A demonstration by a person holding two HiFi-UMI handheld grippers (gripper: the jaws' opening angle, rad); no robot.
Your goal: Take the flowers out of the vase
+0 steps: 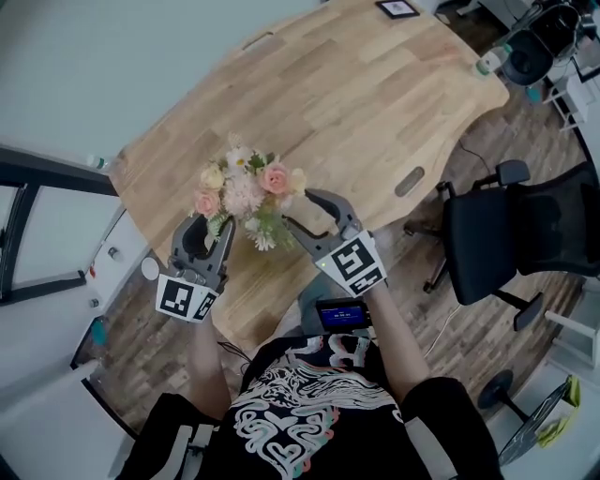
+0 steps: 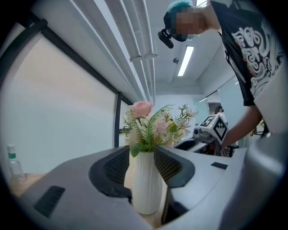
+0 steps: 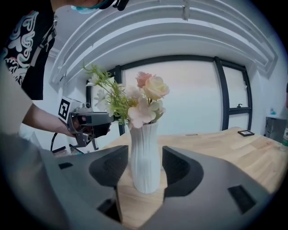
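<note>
A bouquet [image 1: 246, 192] of pink, cream and white flowers with green sprigs stands in a ribbed white vase [image 3: 145, 157] near the front edge of the wooden table [image 1: 356, 103]. In the head view the flowers hide the vase. My left gripper [image 1: 214, 221] is open at the bouquet's left. In the left gripper view the vase [image 2: 145, 184] shows in the gap between its jaws. My right gripper [image 1: 300, 211] is open at the bouquet's right, and the vase stands in its gap with bare table on both sides. Neither gripper holds anything.
A black office chair [image 1: 497, 234] stands on the floor right of the table. A small framed picture [image 1: 397, 8] lies at the table's far end. A window wall runs along the left side.
</note>
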